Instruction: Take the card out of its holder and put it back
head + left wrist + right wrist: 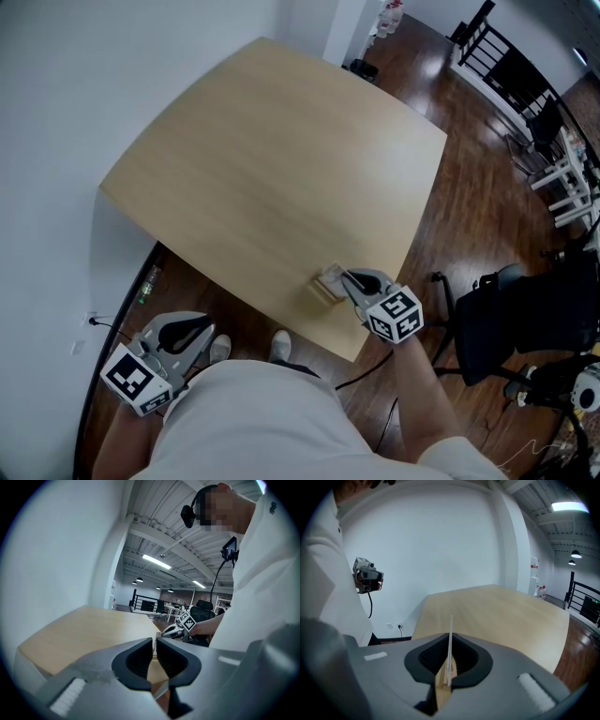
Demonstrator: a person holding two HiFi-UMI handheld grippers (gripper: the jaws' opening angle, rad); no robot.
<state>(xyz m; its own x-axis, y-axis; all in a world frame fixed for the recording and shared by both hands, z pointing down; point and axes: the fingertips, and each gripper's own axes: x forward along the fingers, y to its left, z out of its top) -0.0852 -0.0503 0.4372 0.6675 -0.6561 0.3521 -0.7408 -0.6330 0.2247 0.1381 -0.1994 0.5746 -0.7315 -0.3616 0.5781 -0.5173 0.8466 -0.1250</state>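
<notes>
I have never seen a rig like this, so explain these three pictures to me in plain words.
No robot here: a person holds a two-fingered gripper in each hand. The head view looks down from the person's head; the other two cameras ride on the grippers. On the wooden table sits a small card holder, near the person's edge. The right gripper is shut on a thin white card, seen edge-on at the holder. The left gripper hangs off the table at the person's side, shut and empty.
</notes>
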